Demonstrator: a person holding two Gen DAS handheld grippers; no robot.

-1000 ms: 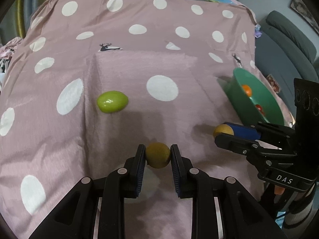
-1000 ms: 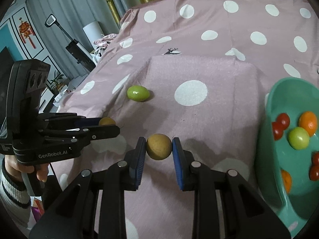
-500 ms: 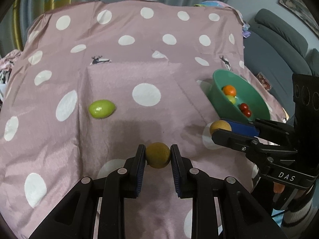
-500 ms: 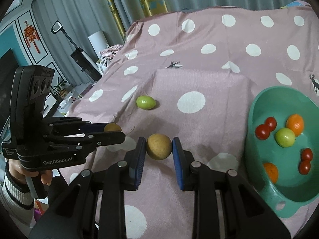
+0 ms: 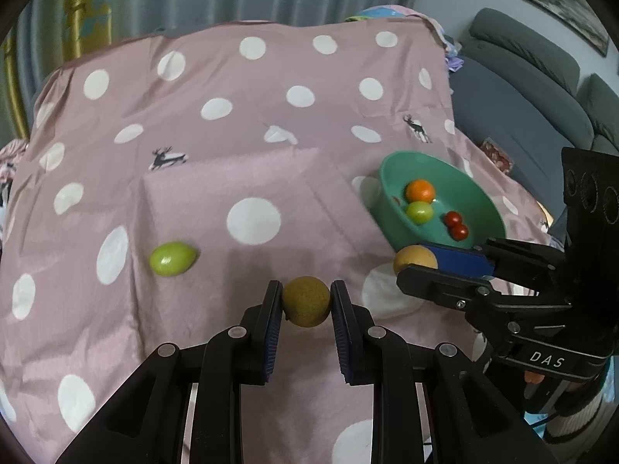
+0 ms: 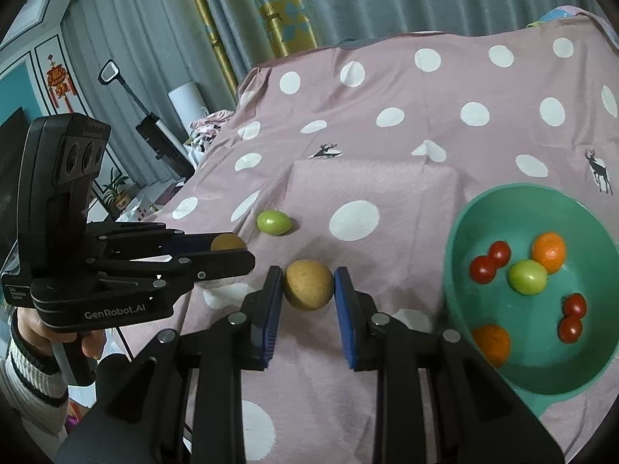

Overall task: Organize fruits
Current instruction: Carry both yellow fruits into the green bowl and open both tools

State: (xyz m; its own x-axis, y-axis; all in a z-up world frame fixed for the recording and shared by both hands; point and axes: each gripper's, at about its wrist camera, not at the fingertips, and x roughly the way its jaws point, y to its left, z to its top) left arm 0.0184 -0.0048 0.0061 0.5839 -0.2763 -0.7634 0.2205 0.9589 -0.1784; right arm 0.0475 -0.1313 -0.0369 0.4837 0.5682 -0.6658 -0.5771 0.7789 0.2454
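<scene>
My left gripper (image 5: 305, 301) is shut on a round brown fruit (image 5: 305, 301), held above the pink dotted cloth (image 5: 240, 162). My right gripper (image 6: 308, 285) is shut on a second, yellow-brown fruit (image 6: 308, 284), left of the green bowl (image 6: 456, 232). The bowl holds oranges, a green fruit and several small red tomatoes (image 6: 489, 261). A loose green fruit (image 5: 172, 259) lies on the cloth, left of both grippers. Each gripper shows in the other's view: the right gripper (image 5: 416, 261) below the bowl (image 5: 390, 178), the left gripper (image 6: 228, 245) at the left.
The cloth covers a raised flat block (image 6: 371, 178) in the middle. A grey sofa (image 5: 522, 89) stands right of the cloth, curtains (image 6: 271, 4) behind it. A person's hand in a striped sleeve (image 6: 27, 363) holds the left gripper's handle.
Both grippers have risen with their fruits still clamped. More of the cloth and the whole bowl have come into both views. The loose green fruit has stayed put.
</scene>
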